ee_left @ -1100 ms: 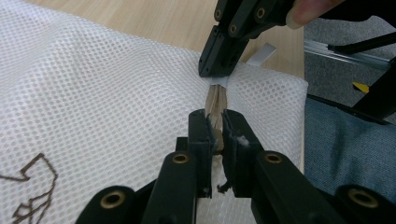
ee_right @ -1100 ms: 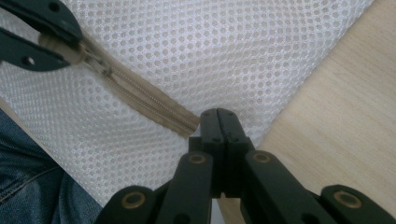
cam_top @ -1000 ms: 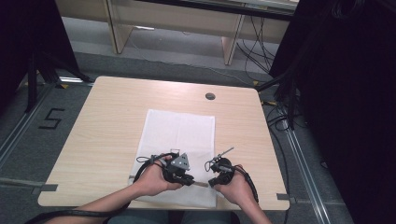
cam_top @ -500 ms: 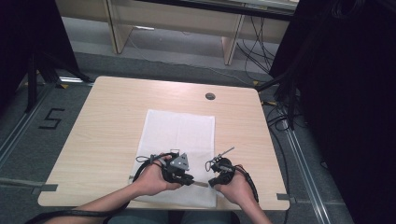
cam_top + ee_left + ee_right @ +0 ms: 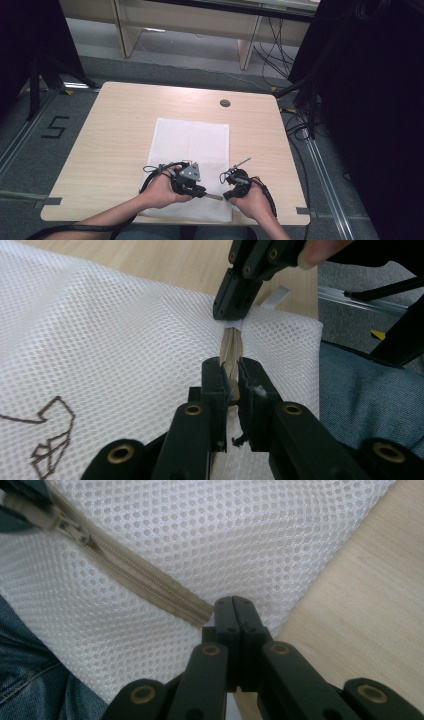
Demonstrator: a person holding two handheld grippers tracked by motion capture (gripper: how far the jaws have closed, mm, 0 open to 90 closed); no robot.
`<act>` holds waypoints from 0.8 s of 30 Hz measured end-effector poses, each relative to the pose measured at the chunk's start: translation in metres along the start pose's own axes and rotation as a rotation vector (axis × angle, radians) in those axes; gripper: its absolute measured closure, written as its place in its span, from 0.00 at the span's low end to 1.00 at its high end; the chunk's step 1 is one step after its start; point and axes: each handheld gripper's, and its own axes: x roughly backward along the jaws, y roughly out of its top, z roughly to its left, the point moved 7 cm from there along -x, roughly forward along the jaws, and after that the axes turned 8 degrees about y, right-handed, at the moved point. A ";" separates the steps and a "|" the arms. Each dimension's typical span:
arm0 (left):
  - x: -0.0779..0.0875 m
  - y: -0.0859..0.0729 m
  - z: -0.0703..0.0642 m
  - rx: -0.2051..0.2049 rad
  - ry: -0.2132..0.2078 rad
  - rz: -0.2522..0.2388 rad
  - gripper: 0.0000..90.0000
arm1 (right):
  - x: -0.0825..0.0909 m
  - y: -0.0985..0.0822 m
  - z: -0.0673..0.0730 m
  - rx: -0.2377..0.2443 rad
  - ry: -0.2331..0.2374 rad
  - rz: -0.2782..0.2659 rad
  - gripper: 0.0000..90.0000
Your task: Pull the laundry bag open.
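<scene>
From above, a white mesh bag (image 5: 192,165) lies flat on the tabletop (image 5: 110,135), its near edge under both hands. The left tongs (image 5: 229,382), seen along their own jaws, clamp the beige zipper (image 5: 231,347). In the right gripper view, the right tongs (image 5: 234,611) are pressed together on the zipper's end at the bag's edge.
</scene>
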 end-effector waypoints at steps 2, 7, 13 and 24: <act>0.002 -0.001 0.001 -0.003 0.005 0.001 0.91 | 0.000 0.000 -0.001 0.010 0.001 -0.002 1.00; 0.002 -0.002 0.001 -0.011 -0.001 0.005 0.91 | 0.000 0.001 0.000 0.002 -0.008 -0.003 1.00; 0.002 -0.003 0.000 -0.008 -0.002 0.008 0.91 | 0.000 0.001 0.000 0.006 -0.010 -0.003 1.00; 0.005 -0.006 0.001 -0.010 -0.002 0.006 0.91 | -0.001 0.001 0.000 0.024 -0.013 -0.008 1.00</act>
